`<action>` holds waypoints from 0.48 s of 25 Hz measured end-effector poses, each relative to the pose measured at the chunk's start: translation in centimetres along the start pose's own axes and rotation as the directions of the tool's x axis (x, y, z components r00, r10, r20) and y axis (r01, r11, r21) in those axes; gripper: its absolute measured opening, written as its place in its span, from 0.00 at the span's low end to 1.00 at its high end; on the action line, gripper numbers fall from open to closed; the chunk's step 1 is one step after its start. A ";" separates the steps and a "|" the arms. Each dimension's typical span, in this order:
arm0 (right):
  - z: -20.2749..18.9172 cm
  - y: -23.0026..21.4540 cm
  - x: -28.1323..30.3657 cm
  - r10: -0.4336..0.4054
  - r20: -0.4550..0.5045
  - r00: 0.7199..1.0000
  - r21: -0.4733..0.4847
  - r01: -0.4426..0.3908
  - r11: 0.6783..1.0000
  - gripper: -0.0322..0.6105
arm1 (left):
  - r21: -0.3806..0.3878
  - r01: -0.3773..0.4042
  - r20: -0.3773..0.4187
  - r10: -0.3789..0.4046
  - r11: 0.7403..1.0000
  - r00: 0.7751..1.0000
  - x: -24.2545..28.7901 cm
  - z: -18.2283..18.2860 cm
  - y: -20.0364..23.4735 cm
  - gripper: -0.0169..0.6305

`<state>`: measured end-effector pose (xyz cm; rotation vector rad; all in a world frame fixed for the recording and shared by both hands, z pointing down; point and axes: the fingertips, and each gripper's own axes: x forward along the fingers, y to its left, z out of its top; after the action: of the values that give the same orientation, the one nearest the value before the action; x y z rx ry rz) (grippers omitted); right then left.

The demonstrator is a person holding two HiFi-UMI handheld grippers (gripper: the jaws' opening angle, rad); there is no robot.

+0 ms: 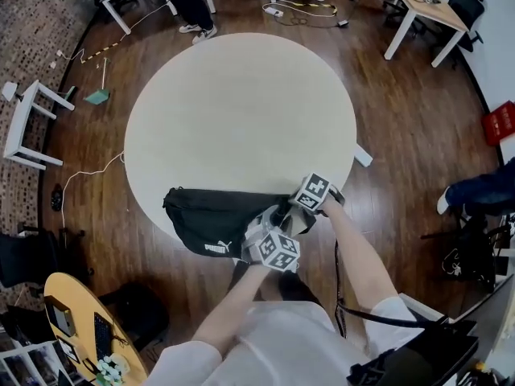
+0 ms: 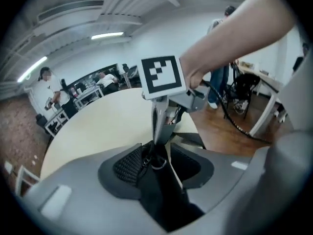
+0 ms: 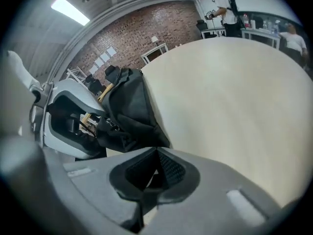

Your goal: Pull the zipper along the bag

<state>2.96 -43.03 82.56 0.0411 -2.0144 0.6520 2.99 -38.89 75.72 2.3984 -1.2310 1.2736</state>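
**Zipper pull not yet started**

The black fabric waist bag lies at the near edge of the round pale desk. The left tool stands wide around the bag's small metal zipper ring, not pinching it. The right tool is closed and empty. Gripping and the whole pull apparently remain.

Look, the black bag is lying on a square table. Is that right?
Not quite. The table is round, not square, as the head view shows. The black bag is lying on it, at the edge nearest the person.
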 end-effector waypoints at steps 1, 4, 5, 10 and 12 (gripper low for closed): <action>0.1 -0.1 0.0 -0.010 0.008 1.000 0.004 0.010 1.000 0.04 | 0.079 -0.020 -0.025 0.022 0.997 0.999 0.9 -0.2 0.2 0.33; 0.1 0.0 0.2 -0.027 0.012 1.000 0.019 0.026 0.999 0.04 | 0.272 -0.095 -0.086 0.123 0.957 0.989 2.7 -0.9 1.2 0.28; 0.2 -0.1 0.2 -0.028 0.010 1.000 0.025 0.028 0.999 0.04 | 0.302 -0.116 -0.092 0.150 0.946 0.984 3.0 -0.8 1.8 0.22; 0.3 -1.0 1.5 -0.045 0.011 0.999 0.065 0.044 0.997 0.04 | 0.233 -0.060 -0.041 0.071 0.971 0.997 3.1 -0.8 2.4 0.06; -0.3 0.0 2.0 -0.050 0.024 0.998 0.080 0.048 0.996 0.04 | 0.146 0.012 -0.011 -0.011 0.989 1.000 1.2 -0.8 0.6 0.06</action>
<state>2.20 -42.46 84.30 0.1463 -2.0057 0.7030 2.42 -39.57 76.94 2.4913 -1.1566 1.4174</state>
